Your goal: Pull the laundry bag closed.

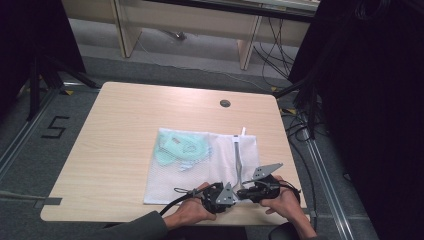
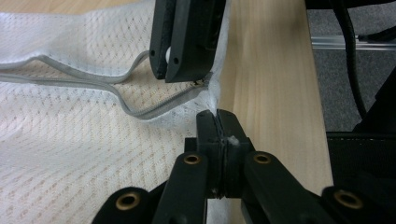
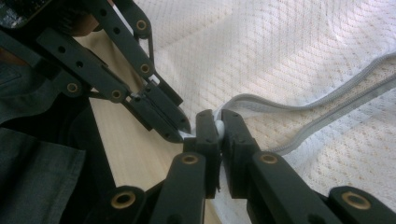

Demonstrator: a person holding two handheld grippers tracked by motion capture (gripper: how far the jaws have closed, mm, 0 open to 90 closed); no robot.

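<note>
Floor marked "5" [image 1: 55, 127]; both grippers pinch mesh bag [image 1: 200, 165].

White mesh laundry bag [image 1: 200, 167], flat on table near front edge; grey zipper [image 1: 238, 162] partly open, buckled near its front end. Pale green items [image 1: 180, 149] inside, far-left portion. Near corner pinched at zipper end.

The bag [image 1: 200, 165] is thin white net cloth, soft and full of tiny holes, with a grey zip [image 2: 140, 109] sewn in. The tabletop [image 1: 125, 130] is pale wood, smooth and not shiny. Both tongs, left [image 2: 217, 122] and right [image 3: 215, 122], look like dull black plastic with little brass-coloured metal pins.
</note>
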